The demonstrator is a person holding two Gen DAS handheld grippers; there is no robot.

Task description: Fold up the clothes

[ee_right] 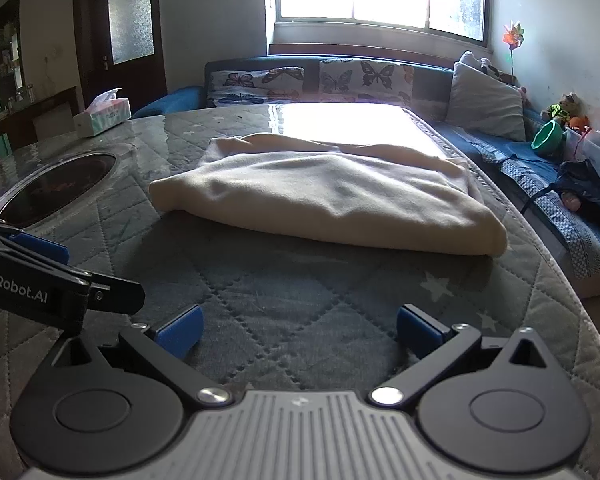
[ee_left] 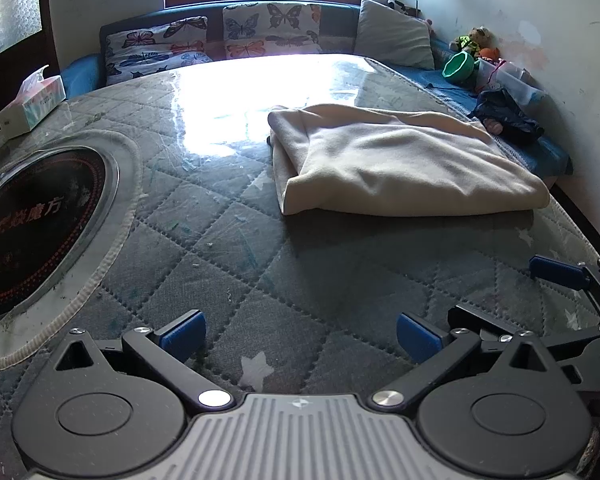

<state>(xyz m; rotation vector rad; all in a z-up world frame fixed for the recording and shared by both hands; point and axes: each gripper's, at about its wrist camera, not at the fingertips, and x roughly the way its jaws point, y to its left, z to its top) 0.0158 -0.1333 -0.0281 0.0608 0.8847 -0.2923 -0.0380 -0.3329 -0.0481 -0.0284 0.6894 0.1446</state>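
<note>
nearest, the left claw [ee_left: 298, 334] and the right claw [ee_right: 298, 332] both stood wide apart and empty, low over the quilted worktop [ee_right: 284, 304], side by side. beyond them, well apart from either, the cream garment [ee_right: 324, 200] lay already folded into a thick rectangle, right of the round inset hob [ee_left: 40, 228]. the fold looked finished or nearly so; any next move would call for a reach forward to its near edge. a tissue box [ee_right: 102, 114] sat far left.

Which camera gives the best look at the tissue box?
The left wrist view: the tissue box sits nearer and larger at the table's far left edge, its tissue showing. In the right wrist view it is smaller and farther off, though fully visible.
</note>
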